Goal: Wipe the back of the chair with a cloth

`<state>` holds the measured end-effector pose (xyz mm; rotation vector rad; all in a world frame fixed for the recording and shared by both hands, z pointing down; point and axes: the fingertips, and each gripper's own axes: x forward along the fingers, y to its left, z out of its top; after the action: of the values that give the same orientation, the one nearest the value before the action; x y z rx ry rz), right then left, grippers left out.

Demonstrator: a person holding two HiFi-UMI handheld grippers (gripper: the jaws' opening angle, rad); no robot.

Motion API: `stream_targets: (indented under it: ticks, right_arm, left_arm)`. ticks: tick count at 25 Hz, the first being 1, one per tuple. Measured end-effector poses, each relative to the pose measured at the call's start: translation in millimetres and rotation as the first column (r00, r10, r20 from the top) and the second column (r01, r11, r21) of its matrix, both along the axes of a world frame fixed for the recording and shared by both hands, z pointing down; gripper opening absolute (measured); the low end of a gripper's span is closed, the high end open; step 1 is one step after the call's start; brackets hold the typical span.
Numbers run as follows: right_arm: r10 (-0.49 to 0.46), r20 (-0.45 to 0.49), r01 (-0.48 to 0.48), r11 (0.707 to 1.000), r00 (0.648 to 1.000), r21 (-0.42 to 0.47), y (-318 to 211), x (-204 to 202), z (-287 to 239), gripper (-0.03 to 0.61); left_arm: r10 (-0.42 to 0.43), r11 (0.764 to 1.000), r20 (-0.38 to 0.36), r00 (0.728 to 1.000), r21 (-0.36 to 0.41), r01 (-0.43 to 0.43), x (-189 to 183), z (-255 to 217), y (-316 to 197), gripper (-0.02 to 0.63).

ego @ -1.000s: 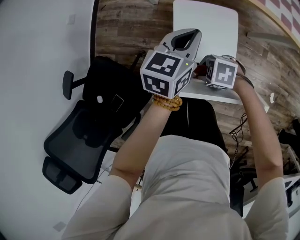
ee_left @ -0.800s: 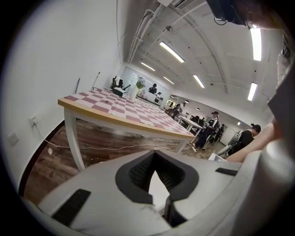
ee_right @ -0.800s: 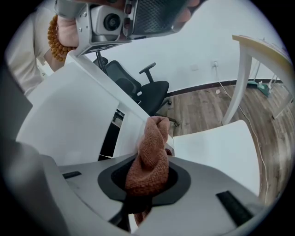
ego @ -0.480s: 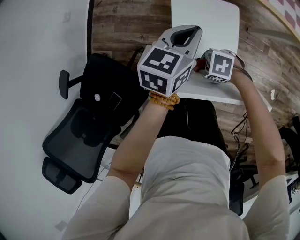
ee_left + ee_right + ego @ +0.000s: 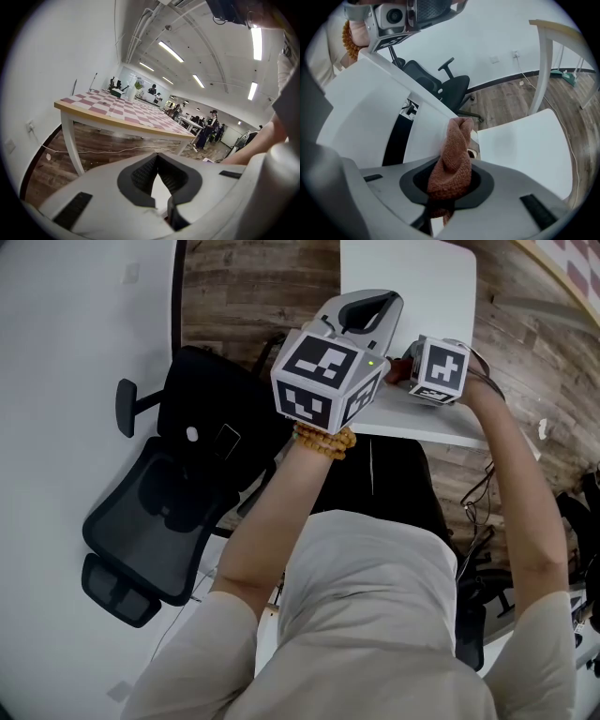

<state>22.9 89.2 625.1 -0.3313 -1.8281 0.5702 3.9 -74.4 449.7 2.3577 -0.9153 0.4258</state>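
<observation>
Right gripper (image 5: 451, 185) is clamped on the brown cloth (image 5: 453, 152). Left gripper (image 5: 157, 163) has jaws together, empty. Black office chair (image 5: 155, 526) sits at nine o'clock.

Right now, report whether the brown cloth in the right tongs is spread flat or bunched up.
Bunched up: the rust-brown knitted cloth stands as a twisted roll, pinched in the right tongs.

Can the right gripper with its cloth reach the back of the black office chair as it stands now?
Probably not yet. The right gripper, shut on the cloth, is over the white table; the black office chair stands far to the left, with the left gripper between them.
</observation>
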Motion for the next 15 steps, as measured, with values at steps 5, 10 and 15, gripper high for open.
stream_targets:
  ticks: [5, 10, 15]
  right_arm:
    - [-0.009, 0.013, 0.009, 1.0, 1.0, -0.016, 2.4, 5.4, -18.6, 0.086]
    - [0.015, 0.037, -0.014, 0.999, 0.999, -0.034, 5.1, 9.3, -44.5, 0.086]
    - [0.007, 0.056, -0.005, 0.999, 0.998, -0.041, 8.1, 12.2, -71.7, 0.086]
  left_arm:
    - [0.021, 0.999, 0.01, 1.0, 0.034, -0.021, 3.4, -12.5, 1.6, 0.018]
    - [0.029, 0.998, 0.011, 1.0, 0.058, -0.029, 3.7, -25.9, 3.3, 0.018]
    - [0.03, 0.997, 0.014, 0.999, 0.069, -0.031, 2.6, -32.3, 4.6, 0.018]
